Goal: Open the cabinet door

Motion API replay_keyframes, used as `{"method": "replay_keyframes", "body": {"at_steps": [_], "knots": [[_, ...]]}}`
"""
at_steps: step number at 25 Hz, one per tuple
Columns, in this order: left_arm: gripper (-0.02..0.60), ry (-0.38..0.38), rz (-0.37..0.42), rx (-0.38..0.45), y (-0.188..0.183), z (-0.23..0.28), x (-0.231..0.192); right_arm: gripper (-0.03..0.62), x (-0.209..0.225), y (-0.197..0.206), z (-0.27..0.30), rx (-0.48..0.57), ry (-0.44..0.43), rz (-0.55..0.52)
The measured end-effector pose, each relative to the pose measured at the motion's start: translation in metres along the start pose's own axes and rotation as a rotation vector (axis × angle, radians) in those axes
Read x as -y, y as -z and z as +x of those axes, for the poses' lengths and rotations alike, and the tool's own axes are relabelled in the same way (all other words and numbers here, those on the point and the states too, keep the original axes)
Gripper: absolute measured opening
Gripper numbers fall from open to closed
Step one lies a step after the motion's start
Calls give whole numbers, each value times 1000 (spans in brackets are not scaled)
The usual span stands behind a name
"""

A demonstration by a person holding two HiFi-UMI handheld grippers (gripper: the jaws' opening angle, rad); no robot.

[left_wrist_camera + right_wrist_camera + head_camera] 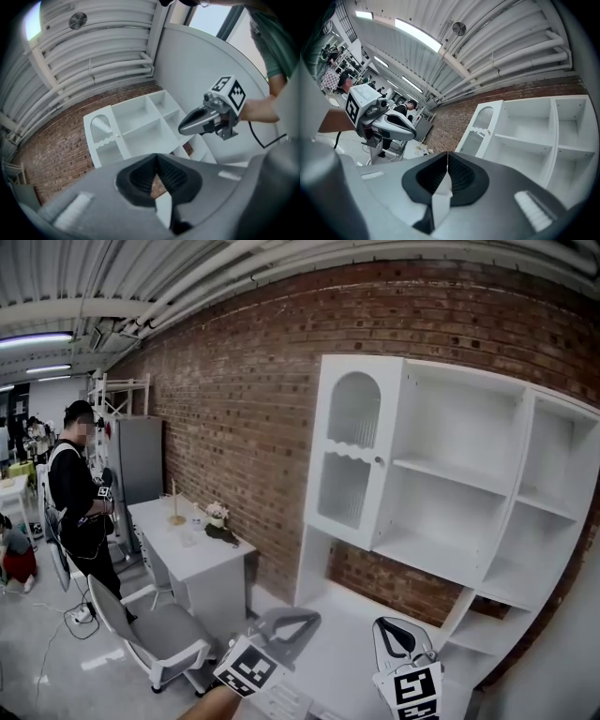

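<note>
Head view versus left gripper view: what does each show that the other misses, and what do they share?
Only the head view: a bystander at far left, the white desk and grey chair along the brick wall, and the left hand-held gripper seen from outside.

Only the left gripper view: that gripper's own jaws, together with nothing between them, the hand carrying the right hand-held gripper, and a window.

Both: the white shelf unit with its arched cabinet door, the brick wall, and the right hand-held gripper.
</note>
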State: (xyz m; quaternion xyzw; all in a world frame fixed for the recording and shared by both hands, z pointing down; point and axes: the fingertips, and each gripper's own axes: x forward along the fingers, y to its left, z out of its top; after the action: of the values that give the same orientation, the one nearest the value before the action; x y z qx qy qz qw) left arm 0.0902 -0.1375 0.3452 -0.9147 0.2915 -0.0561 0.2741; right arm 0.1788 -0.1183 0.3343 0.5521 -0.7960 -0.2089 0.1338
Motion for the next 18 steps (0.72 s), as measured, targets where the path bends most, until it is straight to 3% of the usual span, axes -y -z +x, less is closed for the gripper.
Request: {"method": "replay_keyframes", "body": {"at_steps": [18], "knots": [[2,109,-26,101,21,30,-47,8,8,0,45,-88,118,-17]]}}
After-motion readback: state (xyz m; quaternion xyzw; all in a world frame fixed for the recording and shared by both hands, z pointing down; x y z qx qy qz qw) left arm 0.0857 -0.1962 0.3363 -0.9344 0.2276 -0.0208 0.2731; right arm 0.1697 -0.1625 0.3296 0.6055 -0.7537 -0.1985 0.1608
